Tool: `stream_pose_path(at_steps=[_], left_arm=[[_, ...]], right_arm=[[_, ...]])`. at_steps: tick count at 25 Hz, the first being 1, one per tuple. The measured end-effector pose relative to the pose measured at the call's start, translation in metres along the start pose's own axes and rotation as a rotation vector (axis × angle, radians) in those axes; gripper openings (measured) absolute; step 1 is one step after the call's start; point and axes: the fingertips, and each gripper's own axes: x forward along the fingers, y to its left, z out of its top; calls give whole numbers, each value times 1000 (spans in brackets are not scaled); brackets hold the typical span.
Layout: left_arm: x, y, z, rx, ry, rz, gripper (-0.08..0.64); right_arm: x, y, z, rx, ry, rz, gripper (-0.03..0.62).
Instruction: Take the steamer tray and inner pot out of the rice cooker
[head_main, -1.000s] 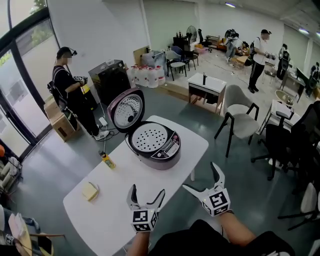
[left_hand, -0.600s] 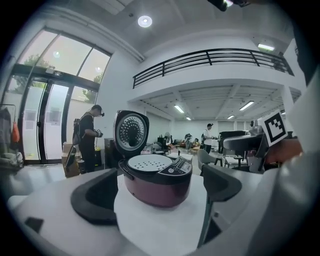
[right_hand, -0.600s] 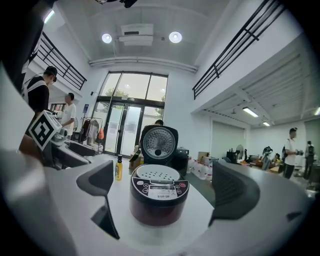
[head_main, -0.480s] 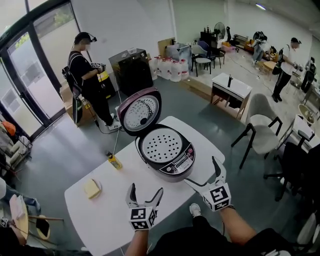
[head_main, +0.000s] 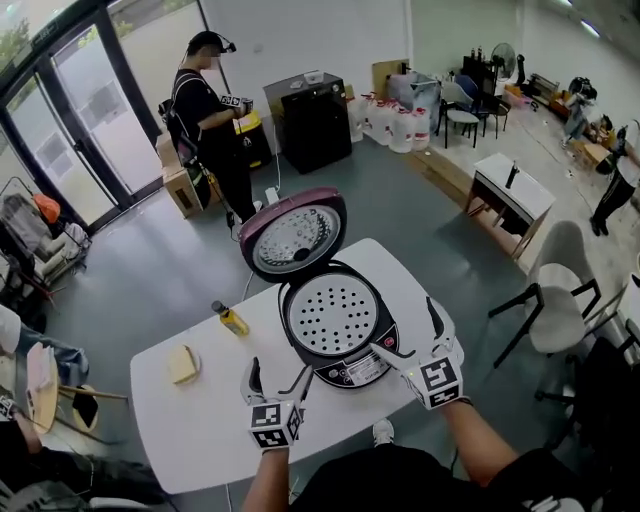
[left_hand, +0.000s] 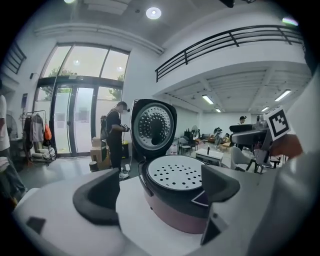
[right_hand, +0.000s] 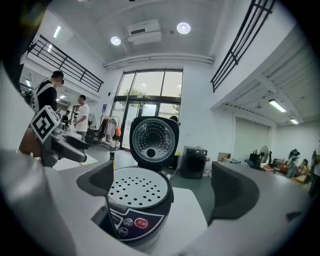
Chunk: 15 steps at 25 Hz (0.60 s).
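The steamer tray (head_main: 332, 317) is a flat, pale, round disc pierced with rows of small holes. It lies level in the mouth of the rice cooker (head_main: 350, 370), holed face up. Being round, it has no long axis. It covers the well, so the inner pot cannot be seen.

The cooker is a rounded, glossy dark-mauve body with a black rim. Its button panel faces the person. Its lid (head_main: 293, 235) stands open at the far side, its dimpled metal inner face turned toward the person. The cooker sits near the right end of a smooth white table (head_main: 200, 430), which also bears a small yellow block (head_main: 182, 364) at its left.

The left gripper (head_main: 279, 367) hangs over the table just before the cooker. Its jaws are spread wide, have just been closing a little, and grip nothing. The right gripper (head_main: 402, 325) is at the cooker's front right, released, its dark pads wide apart and clamping nothing.
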Motion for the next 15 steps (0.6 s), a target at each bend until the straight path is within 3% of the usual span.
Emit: stream_pose_path(at_steps=[8, 15], left_arm=[[47, 19, -4, 9, 66, 147, 499], [100, 35, -17, 71, 212, 170, 499]], right_arm=[[70, -32, -21, -39, 53, 124, 588], [134, -34, -46, -117, 141, 202, 586]])
